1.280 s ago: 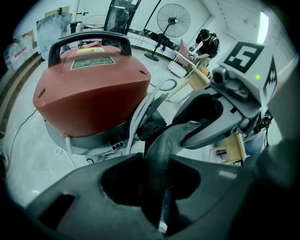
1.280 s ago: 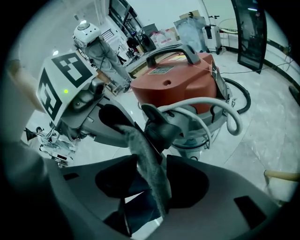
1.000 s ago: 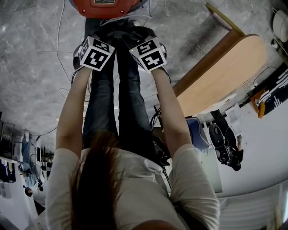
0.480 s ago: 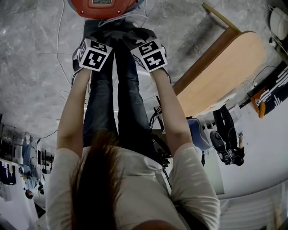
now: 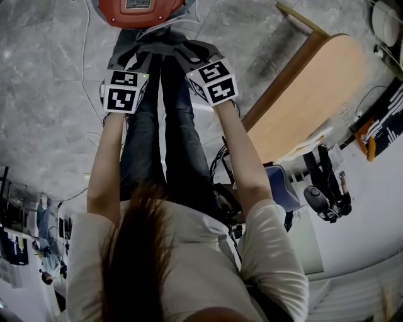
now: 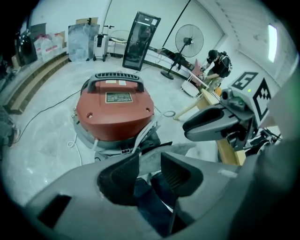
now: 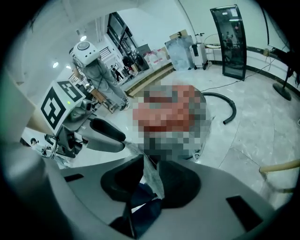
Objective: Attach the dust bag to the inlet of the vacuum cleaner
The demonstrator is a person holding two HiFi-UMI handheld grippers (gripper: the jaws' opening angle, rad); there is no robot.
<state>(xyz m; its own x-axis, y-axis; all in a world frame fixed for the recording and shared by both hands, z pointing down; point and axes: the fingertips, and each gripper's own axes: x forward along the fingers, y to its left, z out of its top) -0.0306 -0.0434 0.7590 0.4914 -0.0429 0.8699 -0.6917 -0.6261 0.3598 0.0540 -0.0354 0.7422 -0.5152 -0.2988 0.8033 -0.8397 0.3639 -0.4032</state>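
The red vacuum cleaner [image 5: 140, 9] [image 6: 115, 112] stands on the floor in front of the person's feet. The grey dust bag [image 5: 160, 49] hangs spread between both grippers above the legs. My left gripper [image 6: 149, 171] has just been opening. Its jaws stand wide apart, and a flat flap of the bag [image 6: 151, 160] lies across the gap without being pinched. My right gripper [image 7: 149, 180] has just been closing, and a thin edge of the bag [image 7: 152, 176] is nipped between its pads. In the head view only the marker cubes of the left gripper [image 5: 129, 70] and the right gripper [image 5: 200, 63] show plainly.
A wooden table [image 5: 315, 94] stands to the right. Thin cables [image 5: 85, 63] trail over the marble floor on the left. A black hose [image 7: 227, 110] lies beyond the vacuum. A standing fan [image 6: 187, 40] and a seated person [image 6: 216, 63] are farther off.
Both grippers have risen and come back toward the person, away from the vacuum, and the bag has come up with them. The left marker cube has rolled.
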